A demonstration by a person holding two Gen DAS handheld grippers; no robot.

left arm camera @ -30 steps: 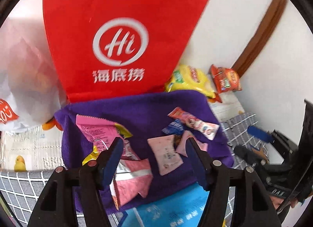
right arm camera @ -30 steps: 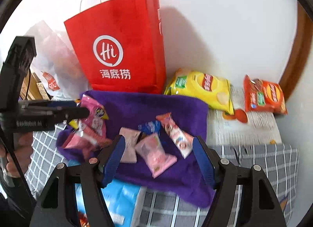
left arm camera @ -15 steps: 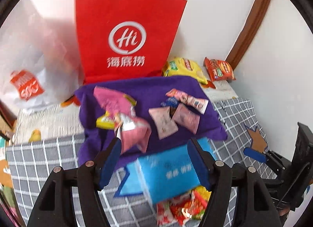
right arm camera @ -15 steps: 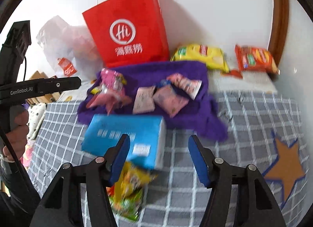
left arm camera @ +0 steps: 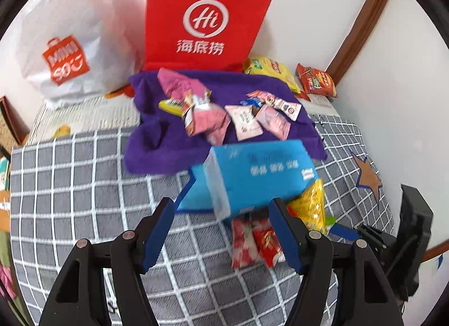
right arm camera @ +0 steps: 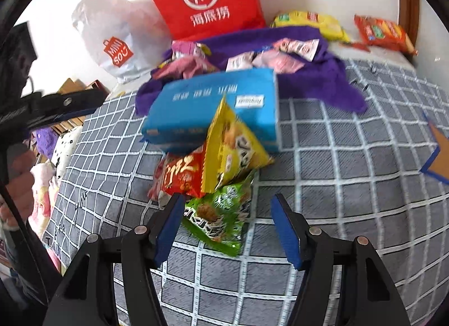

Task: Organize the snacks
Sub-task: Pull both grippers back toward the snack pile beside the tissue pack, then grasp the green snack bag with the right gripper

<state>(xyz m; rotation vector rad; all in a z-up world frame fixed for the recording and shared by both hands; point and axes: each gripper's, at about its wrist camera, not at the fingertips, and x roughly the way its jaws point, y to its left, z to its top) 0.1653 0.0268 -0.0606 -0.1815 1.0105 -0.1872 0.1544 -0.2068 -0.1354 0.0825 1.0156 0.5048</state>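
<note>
A blue box [left arm camera: 252, 174] lies open on the grey checked cloth, also in the right wrist view [right arm camera: 213, 107]. Red [right arm camera: 179, 174], yellow [right arm camera: 233, 152] and green [right arm camera: 219, 213] snack packets spill from its near end. Pink packets [left arm camera: 207, 121] and small sachets [left arm camera: 269, 115] lie on a purple towel [left arm camera: 157, 140] behind it. My left gripper [left arm camera: 221, 225] is open and empty, just short of the box. My right gripper [right arm camera: 227, 222] is open and empty, its fingers either side of the green packet, above it.
A red paper bag [left arm camera: 207, 22] and a white plastic bag [left arm camera: 67, 56] stand against the wall. Yellow [left arm camera: 266, 70] and red [left arm camera: 317, 81] chip bags lie at the back right. A brown star patch [left arm camera: 367, 177] is on the cloth at right.
Both grippers have pulled back and away from the purple towel. The blue box and the spilled packets have come into view in front of them.
</note>
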